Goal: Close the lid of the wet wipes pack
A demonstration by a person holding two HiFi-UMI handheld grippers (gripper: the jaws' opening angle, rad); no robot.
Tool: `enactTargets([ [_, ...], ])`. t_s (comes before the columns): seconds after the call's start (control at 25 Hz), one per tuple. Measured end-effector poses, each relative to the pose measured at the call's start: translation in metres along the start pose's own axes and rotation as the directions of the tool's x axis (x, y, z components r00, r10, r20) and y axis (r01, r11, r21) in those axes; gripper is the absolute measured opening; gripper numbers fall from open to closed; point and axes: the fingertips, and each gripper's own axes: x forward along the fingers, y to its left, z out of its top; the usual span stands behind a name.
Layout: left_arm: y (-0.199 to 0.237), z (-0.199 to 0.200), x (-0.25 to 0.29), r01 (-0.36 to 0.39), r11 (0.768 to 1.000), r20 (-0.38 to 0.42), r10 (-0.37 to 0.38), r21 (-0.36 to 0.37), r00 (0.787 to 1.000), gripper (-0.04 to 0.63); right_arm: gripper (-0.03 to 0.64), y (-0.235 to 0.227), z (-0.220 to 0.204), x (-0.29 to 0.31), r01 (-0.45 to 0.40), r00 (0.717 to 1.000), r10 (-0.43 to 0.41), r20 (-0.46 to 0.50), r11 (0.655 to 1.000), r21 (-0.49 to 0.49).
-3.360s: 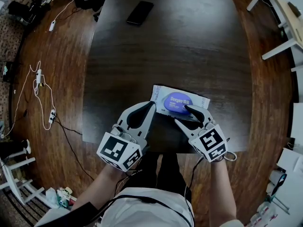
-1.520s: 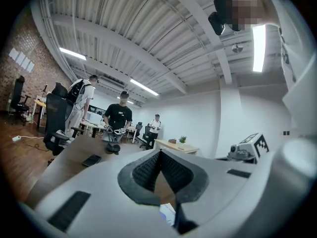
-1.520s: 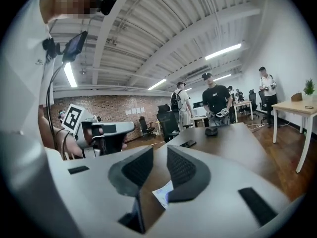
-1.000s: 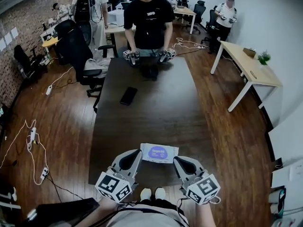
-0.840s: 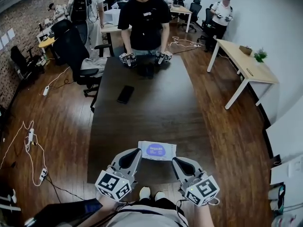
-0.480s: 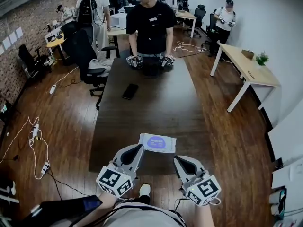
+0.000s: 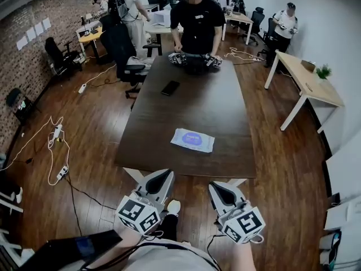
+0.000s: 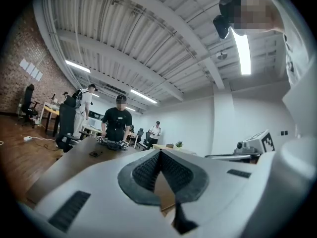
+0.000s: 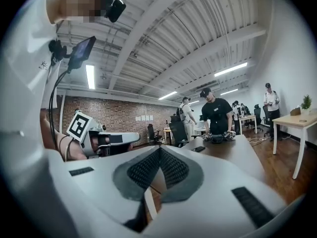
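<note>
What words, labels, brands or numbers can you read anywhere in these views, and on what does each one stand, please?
Wet wipes pack, blue oval label: print there, too small to read.
Sheets on the brick wall: too small to read.
Left hand-held gripper and right hand-held gripper, marker cubes: square patterns only, no words.
No text reads clearly.

The right tongs [image 9: 159, 148], tips pressed together on nothing, point along the dark table [image 9: 233, 150] toward a standing person [image 9: 216, 115].
</note>
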Motion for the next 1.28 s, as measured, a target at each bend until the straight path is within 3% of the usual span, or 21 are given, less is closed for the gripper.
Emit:
enactTargets([
  [0.2,-0.044,-0.005,-0.052,-0.045,0.999,-0.008,0.045,-0.004,0.999,0.002,0.008,0.028,-0.006,-0.051,-0.010,1.000,0.010,0.014,0.999,0.034],
  [0.48,-0.062,0.008,-0.083,-0.044,0.999,0.041,0.043,0.028,0.998,0.002,0.008,0.051,0.011,-0.073,-0.006,0.999,0.006,0.037,1.000,0.001],
  [0.92,-0.045,0.031,-0.087,0.011,0.999,0.052,-0.014,0.046,0.999,0.002,0.008,0.070,0.027,-0.058,0.035,0.998,-0.034,0.052,0.999,-0.031],
  [1.28,-0.023,0.034,-0.100,0.010,0.999,0.038,-0.012,0.041,0.999,0.002,0.008,0.079,0.025,-0.056,0.078,0.997,-0.077,0.031,0.996,-0.035],
])
